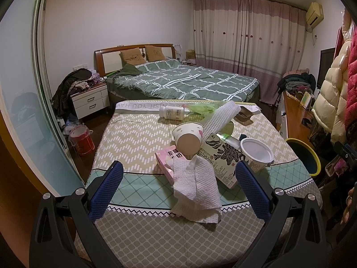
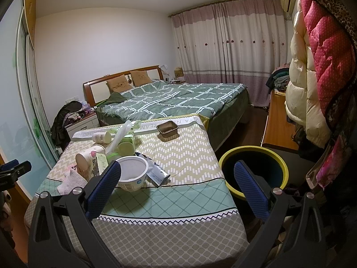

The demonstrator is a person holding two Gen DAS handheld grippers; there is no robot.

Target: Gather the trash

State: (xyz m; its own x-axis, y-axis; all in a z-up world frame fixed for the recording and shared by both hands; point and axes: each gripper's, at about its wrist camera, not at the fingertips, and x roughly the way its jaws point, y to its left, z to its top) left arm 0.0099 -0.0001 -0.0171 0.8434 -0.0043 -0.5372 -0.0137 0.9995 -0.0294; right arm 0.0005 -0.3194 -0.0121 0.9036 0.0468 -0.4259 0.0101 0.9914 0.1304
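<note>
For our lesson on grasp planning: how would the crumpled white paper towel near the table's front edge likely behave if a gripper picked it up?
The crumpled white paper towel would probably flop and drape, since it already lies in soft folds. It looks light, so it should lift easily. It leans on the pink carton, which might shift slightly.

Table trash: two cups, one bottle, two cartons, one tissue, one foam net, one tray. One bin. Two pillows.

Bare patterned tablecloth stretches between the white plastic tub and the yellow-rimmed bin; left of the tub, litter crowds the cloth.
</note>
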